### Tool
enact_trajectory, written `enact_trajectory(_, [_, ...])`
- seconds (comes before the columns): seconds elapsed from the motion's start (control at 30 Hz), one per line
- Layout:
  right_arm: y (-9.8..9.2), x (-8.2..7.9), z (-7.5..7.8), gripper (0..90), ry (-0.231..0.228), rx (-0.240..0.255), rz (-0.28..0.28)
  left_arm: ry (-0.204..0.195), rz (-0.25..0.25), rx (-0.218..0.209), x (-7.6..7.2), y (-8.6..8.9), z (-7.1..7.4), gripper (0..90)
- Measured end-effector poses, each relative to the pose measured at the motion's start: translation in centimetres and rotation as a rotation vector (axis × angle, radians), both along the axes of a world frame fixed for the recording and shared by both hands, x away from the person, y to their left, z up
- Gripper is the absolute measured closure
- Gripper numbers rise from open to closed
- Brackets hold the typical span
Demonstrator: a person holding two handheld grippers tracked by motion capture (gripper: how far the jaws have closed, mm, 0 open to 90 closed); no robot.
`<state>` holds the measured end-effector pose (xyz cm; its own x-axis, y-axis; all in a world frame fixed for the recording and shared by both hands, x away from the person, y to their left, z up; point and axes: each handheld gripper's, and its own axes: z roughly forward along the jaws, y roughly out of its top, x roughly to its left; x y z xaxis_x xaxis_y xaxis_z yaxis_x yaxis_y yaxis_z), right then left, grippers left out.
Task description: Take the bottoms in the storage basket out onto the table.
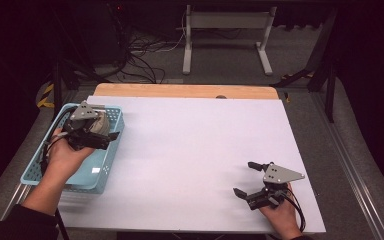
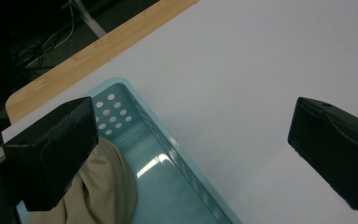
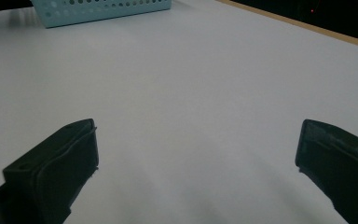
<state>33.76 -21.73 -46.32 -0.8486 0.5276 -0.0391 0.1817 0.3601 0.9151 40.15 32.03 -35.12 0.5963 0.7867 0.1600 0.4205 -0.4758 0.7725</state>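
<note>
Left tongs [image 1: 111, 136] released, jaws spread wide, hovering over the light-blue basket [image 1: 107, 167] at the desk's left edge; nothing between them. A beige cloth [image 2: 106, 196] lies bunched in the basket's far end, just under the left jaw in the left gripper view. Right tongs [image 1: 245, 178] also released, idle and low over the bare white desk [image 1: 195, 150], near right, well apart from the basket. Risk, as I judge it: the spread jaw sits close to the cloth and the perforated wall, so pulling away could snag fabric, dragging it back out, or nudge the light basket toward the desk edge.
</note>
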Motion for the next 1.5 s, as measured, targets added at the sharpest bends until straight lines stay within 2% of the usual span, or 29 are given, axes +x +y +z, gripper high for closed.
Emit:
enact_trajectory(0.23, [0.0, 0.0, 0.0, 0.0, 0.0, -0.002, -0.003, 0.007, 0.03, 0.004, 0.8, 1.1, 0.2, 2.3])
enact_trajectory(0.27, [0.0, 0.0, 0.0, 0.0, 0.0, -0.002, -0.003, 0.006, 0.037, 0.015, 0.9, 1.2, 0.3, 2.2])
enact_trajectory(0.57, [0.0, 0.1, 0.0, 0.0, 0.0, -0.004, -0.006, 0.022, 0.084, 0.006, 2.0, 2.5, 0.7, 1.1])
enact_trajectory(0.73, [0.0, 0.1, 0.0, 0.0, 0.001, -0.002, -0.007, 0.039, 0.113, 0.03, 2.6, 2.9, 0.8, 1.5])
enact_trajectory(1.0, [0.0, 0.0, 0.0, 0.0, 0.0, -0.001, -0.006, 0.063, 0.137, 0.024, 3.7, 3.8, 0.5, 1.3])
enact_trajectory(1.3, [0.0, 0.1, 0.0, 0.0, 0.002, 0.003, -0.001, 0.091, 0.185, 0.03, 5.0, 5.1, -0.4, 1.1])
enact_trajectory(1.5, [0.0, 0.1, -0.1, 0.0, 0.003, 0.005, 0.002, 0.114, 0.2, 0.036, 5.6, 5.7, -1.1, 0.3])
